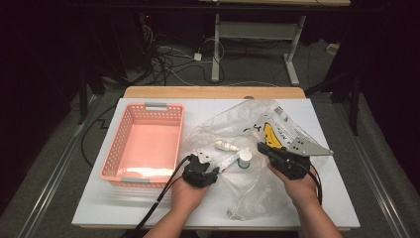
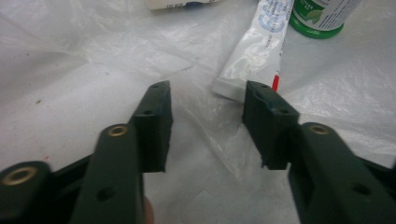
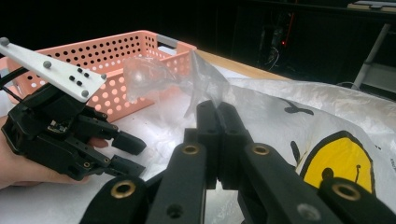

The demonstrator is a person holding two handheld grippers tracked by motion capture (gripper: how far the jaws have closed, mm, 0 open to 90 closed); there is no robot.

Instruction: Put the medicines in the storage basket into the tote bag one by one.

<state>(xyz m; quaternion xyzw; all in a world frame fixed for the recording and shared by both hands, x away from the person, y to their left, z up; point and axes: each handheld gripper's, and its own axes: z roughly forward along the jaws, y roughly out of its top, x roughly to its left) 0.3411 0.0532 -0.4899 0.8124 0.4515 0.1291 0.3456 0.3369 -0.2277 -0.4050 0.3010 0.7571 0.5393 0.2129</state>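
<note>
**Right tool clamps bag film; left tool stands over tube**

The right tool (image 3: 217, 109) has its jaws fully together on a fold of the clear plastic bag (image 3: 280, 107). The film rises from between the jaw tips in a peak. In the high view the right tool (image 1: 262, 148) sits at the bag's right side, with the yellow face print (image 1: 270, 135) just beyond it.

The left tool (image 2: 205, 121) has its jaws partly apart and nothing is pinched between them; bag film lies under the gap. A white tube (image 2: 254, 56) lies inside the bag, ahead of the tool, its crimped end just beyond the right jaw tip; whether the two touch cannot be told. A green-based bottle (image 2: 322, 16) stands beyond the tube, to the right.

In the high view the left tool (image 1: 204, 161) rests at the bag's left edge. The tube (image 1: 229, 161) lies between the two tools, with the bottle (image 1: 244, 159) beside it. A small white object (image 1: 225, 145) lies in the bag further ahead.

A pink basket (image 1: 143, 144) stands on the bench (image 1: 99, 208) to the left of the left tool, near it but apart from it.
</note>
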